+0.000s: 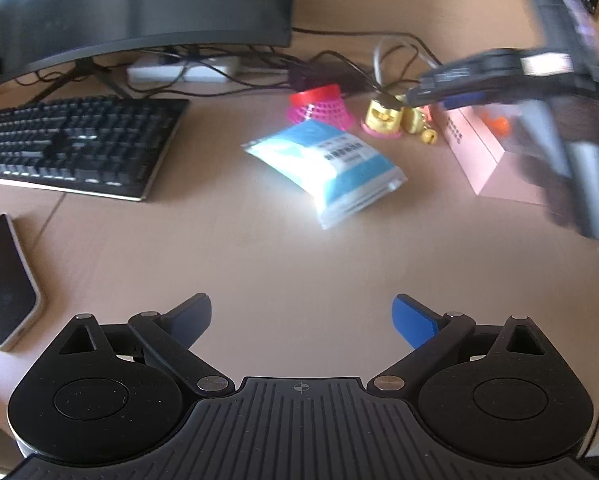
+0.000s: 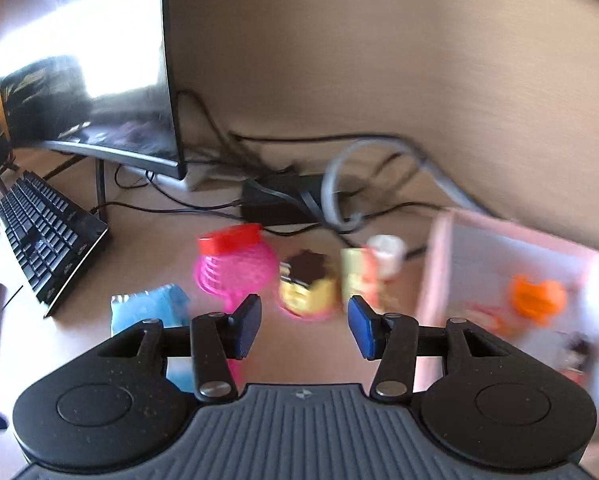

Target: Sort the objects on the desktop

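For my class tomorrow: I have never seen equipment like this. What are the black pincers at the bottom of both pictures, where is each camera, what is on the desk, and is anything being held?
No robot here: a person holds a two-finger gripper in each hand, each with a camera looking forward along its fingers. One picture is from the left gripper, the other from the right gripper. Both are open and hold nothing.

On the desk lie a keyboard, a monitor, a phone, a blue-and-white packet, a pink mesh toy with a red top and small yellow toys. An open pink box holds an orange piece, among other blurred items. The blurred dark shape in the left view appears to be the other gripper.
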Tool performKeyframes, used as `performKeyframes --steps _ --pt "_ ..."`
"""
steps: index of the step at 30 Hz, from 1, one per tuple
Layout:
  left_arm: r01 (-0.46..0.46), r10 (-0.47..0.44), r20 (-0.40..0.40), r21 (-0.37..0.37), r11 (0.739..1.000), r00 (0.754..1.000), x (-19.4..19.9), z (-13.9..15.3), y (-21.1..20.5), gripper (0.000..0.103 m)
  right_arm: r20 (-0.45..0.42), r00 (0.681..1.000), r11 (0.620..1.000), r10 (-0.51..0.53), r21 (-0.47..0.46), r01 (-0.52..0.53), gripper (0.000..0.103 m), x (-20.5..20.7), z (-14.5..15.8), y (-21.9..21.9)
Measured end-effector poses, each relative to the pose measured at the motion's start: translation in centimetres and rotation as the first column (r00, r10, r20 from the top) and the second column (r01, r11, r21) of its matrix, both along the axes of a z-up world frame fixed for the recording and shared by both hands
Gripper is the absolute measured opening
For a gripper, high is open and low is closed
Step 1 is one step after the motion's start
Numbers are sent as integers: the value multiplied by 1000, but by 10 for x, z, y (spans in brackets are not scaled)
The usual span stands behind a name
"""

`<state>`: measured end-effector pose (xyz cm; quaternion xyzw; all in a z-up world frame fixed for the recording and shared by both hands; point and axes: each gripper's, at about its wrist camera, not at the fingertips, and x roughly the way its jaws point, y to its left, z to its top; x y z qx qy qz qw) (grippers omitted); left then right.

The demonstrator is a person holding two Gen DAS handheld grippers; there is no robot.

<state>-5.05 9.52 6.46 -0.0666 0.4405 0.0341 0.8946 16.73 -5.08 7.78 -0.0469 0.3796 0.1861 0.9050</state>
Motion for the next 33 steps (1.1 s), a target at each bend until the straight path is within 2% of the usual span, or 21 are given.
performKeyframes --steps 3,5,6,7,8,12,15,16,17,18,23,26,29,30,33 --pt "-17 17 2 -1 1000 1000 -8 1 12 100 -20 997 996 -75 -52 74 48 24 -20 25" --pt "-37 37 1 -9 999 999 -12 0 21 100 59 985 982 -161 -93 165 51 30 -22 34" --pt "-48 48 -1 -16 999 999 -14 -1 26 101 107 978 977 -178 -97 189 64 30 -21 36" --pt "-60 60 -3 -27 998 998 -15 -2 31 101 136 973 976 -185 -93 198 72 30 -20 36" --pt "-66 66 -5 -37 997 998 -15 -3 35 101 145 973 976 -178 -103 194 83 33 -21 38" --pt "-47 47 -9 -67 997 999 -10 -9 42 101 101 983 965 -152 -202 170 84 50 -39 41" --pt "-4 3 -16 -76 997 1000 -1 -13 39 101 56 988 962 -147 -224 156 83 57 -50 38" --pt "15 -17 -21 -77 997 1000 2 -15 37 101 44 988 966 -148 -207 154 82 58 -52 36" --pt "28 -30 -25 -77 997 999 6 -17 34 101 58 987 970 -147 -189 155 73 55 -51 34" --pt "42 -45 -31 -77 996 999 8 -19 33 101 60 988 974 -139 -174 148 70 52 -50 32" --pt "86 -92 -56 -91 992 994 21 -29 25 101 34 995 987 -96 -123 100 69 23 -46 28" --pt "124 -130 -59 -85 989 990 26 -30 18 101 -31 998 997 -57 -49 55 67 -9 -39 19" --pt "165 -171 -68 -90 982 983 27 -33 9 101 -118 992 993 47 112 -34 68 -51 -20 -1" --pt "177 -184 -71 -94 980 980 28 -35 6 101 -110 992 988 60 151 -43 73 -65 -11 -9" --pt "208 -216 -73 -105 972 974 31 -38 -5 101 -62 998 990 5 141 3 80 -94 7 -32"
